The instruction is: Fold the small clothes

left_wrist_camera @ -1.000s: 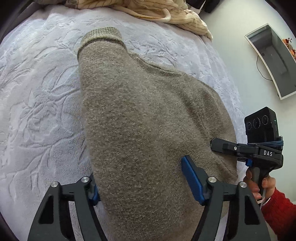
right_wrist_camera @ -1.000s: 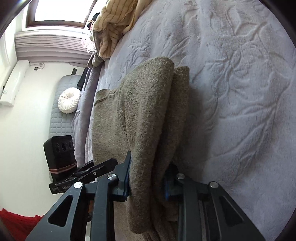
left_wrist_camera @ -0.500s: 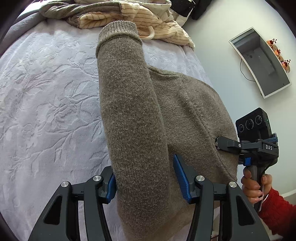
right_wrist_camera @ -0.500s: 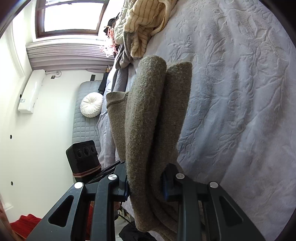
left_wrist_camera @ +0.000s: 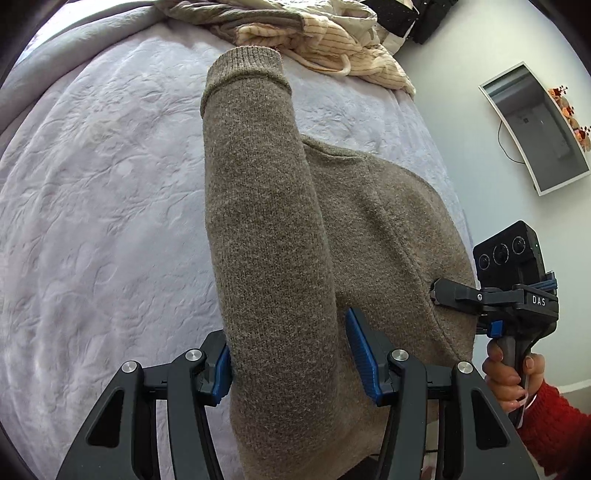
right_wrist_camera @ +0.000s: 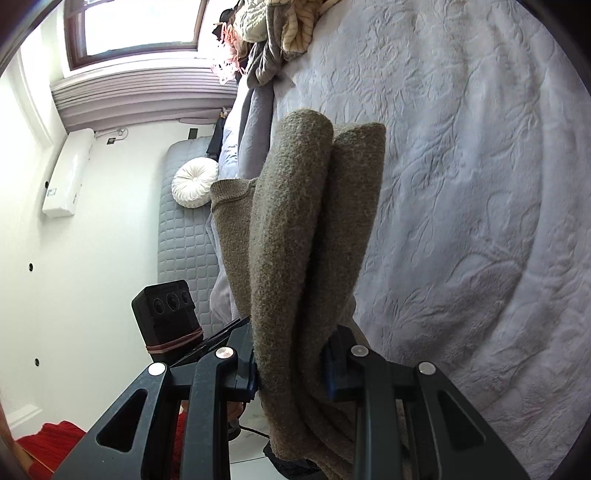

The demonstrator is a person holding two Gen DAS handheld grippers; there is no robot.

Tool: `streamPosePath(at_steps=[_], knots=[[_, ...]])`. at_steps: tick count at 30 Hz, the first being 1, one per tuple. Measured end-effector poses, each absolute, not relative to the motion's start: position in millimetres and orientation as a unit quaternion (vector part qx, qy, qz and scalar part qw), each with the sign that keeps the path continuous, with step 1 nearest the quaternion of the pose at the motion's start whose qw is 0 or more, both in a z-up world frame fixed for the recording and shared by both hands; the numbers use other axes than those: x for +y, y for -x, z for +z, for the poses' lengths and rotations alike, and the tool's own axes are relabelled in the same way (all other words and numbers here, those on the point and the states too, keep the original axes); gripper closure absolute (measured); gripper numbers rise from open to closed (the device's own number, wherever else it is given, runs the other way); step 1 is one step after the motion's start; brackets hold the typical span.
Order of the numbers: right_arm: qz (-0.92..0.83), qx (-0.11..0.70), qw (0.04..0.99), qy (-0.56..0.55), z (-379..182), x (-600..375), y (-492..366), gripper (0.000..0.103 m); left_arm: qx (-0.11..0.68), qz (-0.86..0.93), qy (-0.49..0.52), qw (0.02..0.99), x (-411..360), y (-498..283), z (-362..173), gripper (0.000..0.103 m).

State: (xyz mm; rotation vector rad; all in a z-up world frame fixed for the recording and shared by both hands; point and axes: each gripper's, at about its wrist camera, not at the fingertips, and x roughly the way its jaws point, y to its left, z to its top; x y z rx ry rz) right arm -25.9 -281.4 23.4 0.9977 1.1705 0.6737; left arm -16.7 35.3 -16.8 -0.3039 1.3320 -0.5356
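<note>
A brown knit sweater [left_wrist_camera: 369, 229] hangs lifted over the white embossed bedspread [left_wrist_camera: 92, 203]. My left gripper [left_wrist_camera: 291, 354] holds a sleeve [left_wrist_camera: 258, 221], whose ribbed cuff points away at the top; the blue pads sit on either side of the cloth. My right gripper [right_wrist_camera: 291, 365] is shut on thick folds of the same sweater [right_wrist_camera: 295, 229]. In the left wrist view the right gripper [left_wrist_camera: 436, 291] touches the sweater's right edge. In the right wrist view the left gripper's body [right_wrist_camera: 166, 314] shows at the left, its fingers hidden.
A heap of cream striped and grey clothes [left_wrist_camera: 325, 40] lies at the bed's far end, also in the right wrist view [right_wrist_camera: 273, 33]. A wall mirror [left_wrist_camera: 535, 129] hangs right of the bed. A grey headboard with a round white cushion [right_wrist_camera: 194, 181] stands left.
Both grippers have risen and drawn back with the sweater. The sleeve now hangs narrower and more upright between the left fingers, and more of the room shows.
</note>
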Motion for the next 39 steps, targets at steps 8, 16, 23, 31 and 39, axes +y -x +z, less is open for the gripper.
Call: streamPosePath(at_steps=[8, 16, 23, 31, 39], knots=[[0.249, 0.582, 0.671, -0.385, -31.0, -253.1, 15.7, 0.074, 0.643, -0.188, 0.099, 0.735, 61.1, 50.5, -75.0, 0.047], [0.158, 0.624, 0.707, -0.292, -24.1, -273.6, 12.1, 0.060, 0.641, -0.148, 0.096, 0.747, 89.5, 60.1, -69.4, 0.044], [0.121, 0.626, 0.728, -0.251, 0.7, -295.5, 47.8, 0.060, 0.637, -0.114, 0.089, 0.757, 92.6, 57.0, -56.9, 0.044], [0.146, 0.607, 0.747, -0.228, 29.9, -268.6, 65.2, 0.090, 0.622, -0.153, 0.111, 0.759, 78.9, 60.2, -29.9, 0.044], [0.128, 0.626, 0.759, -0.126, 24.9, -232.7, 58.8, 0.092, 0.648, -0.175, 0.107, 0.734, 41.5, 58.9, -55.9, 0.044]])
